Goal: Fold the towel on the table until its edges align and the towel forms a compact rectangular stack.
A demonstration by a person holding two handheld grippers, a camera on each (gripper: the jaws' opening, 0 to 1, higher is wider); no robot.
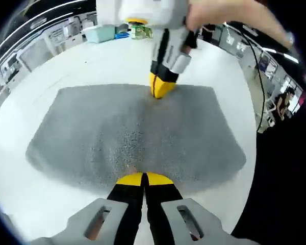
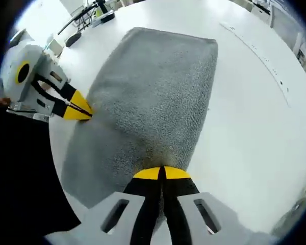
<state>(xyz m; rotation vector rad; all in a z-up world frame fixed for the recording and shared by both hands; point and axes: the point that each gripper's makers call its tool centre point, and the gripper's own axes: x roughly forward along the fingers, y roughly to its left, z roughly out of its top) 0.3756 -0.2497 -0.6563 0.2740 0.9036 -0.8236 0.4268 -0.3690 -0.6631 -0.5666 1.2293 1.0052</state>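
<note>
- Nearest the lens, the left gripper (image 1: 143,178) is pinching the near edge of the towel (image 1: 107,127), jaws closed on the pile.
- The towel is lying flat on the white table (image 1: 35,204), grey and broad, with its corners spreading out.
- Across it, the right gripper (image 1: 160,89) is nipping the opposite edge, jaws together on the cloth.
- To fold well, I reckon both grips should be lifting together, carrying one half squarely over, matching the corners before letting go.

Two grippers alike: left gripper (image 1: 144,178) and right gripper (image 2: 161,172) with yellow-tipped black jaws on pale grey slotted bodies.
</note>
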